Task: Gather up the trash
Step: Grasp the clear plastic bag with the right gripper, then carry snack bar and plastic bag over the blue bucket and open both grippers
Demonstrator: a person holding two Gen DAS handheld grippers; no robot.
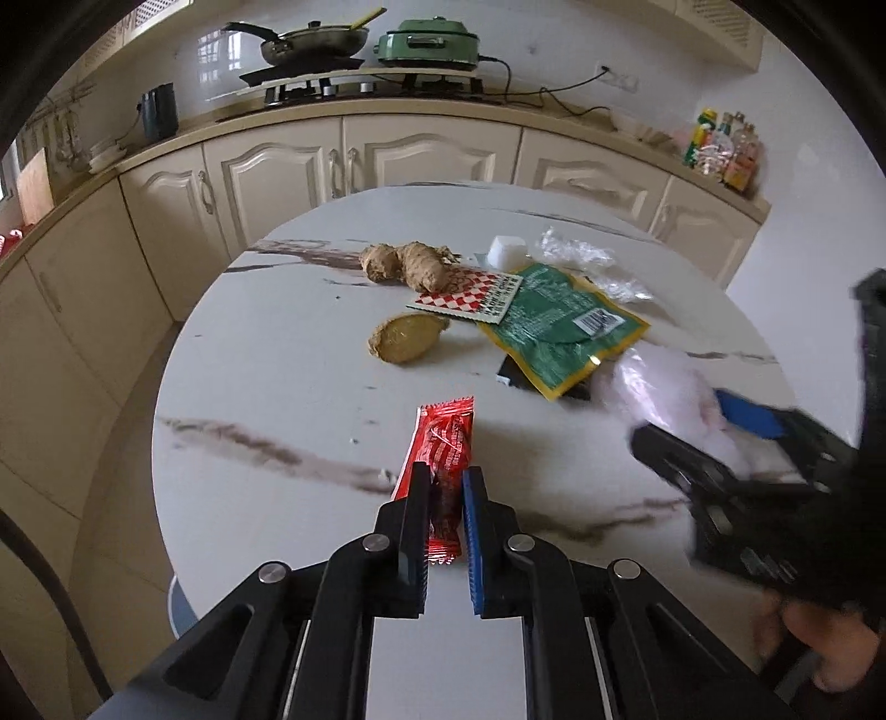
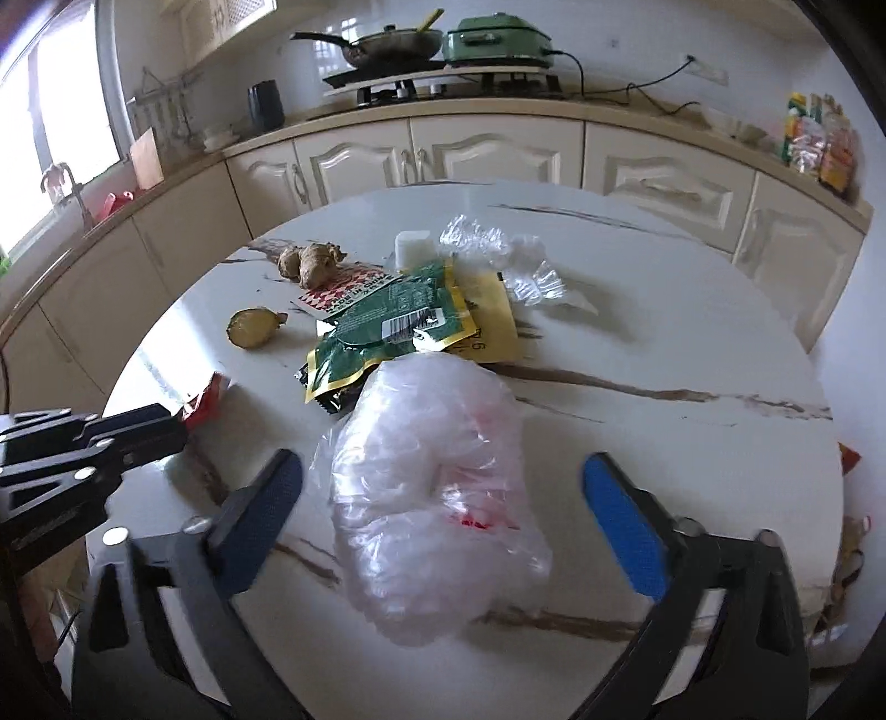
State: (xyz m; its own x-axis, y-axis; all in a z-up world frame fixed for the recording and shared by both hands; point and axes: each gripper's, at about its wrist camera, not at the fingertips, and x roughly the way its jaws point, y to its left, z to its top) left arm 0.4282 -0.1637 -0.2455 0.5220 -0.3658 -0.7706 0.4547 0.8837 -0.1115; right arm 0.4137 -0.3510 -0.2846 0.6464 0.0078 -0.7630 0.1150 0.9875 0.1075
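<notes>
My left gripper is shut on a red snack wrapper just above the round marble table; the wrapper also shows in the right wrist view. My right gripper is open, its fingers on either side of a crumpled clear plastic bag, also seen in the left wrist view. Beyond lie a green and yellow pouch, a red checkered packet and crinkled clear plastic.
Two ginger pieces and a small white cup lie on the table. Cream cabinets and a counter with a stove, a pan and a green cooker curve behind. Bottles stand far right.
</notes>
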